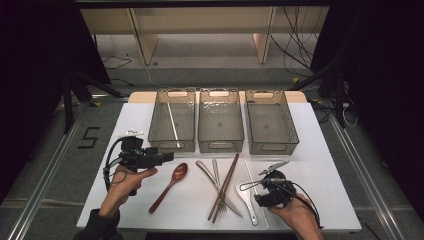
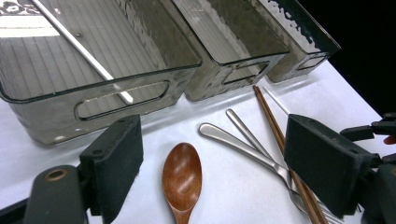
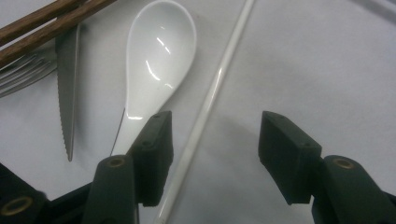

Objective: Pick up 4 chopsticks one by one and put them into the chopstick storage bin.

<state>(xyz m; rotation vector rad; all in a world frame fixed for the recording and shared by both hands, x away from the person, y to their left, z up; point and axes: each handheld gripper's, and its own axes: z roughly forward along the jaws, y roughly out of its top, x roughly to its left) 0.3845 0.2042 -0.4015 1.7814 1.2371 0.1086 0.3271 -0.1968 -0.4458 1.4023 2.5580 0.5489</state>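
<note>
Hovering: left gripper over wooden spoon, right gripper straddling white chopstick; jaws apart.

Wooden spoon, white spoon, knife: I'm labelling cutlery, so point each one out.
Wooden spoon (image 2: pixel 182 177): left gripper view, middle of its bowl.
White spoon (image 3: pixel 159 56): right gripper view, inside its bowl.
Knife (image 3: pixel 67 88): right gripper view, on its serrated blade.

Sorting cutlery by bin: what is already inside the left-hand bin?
The left bin holds one white chopstick, lying diagonally on its floor. The bin is see-through, so nothing hides the rest of it.
</note>
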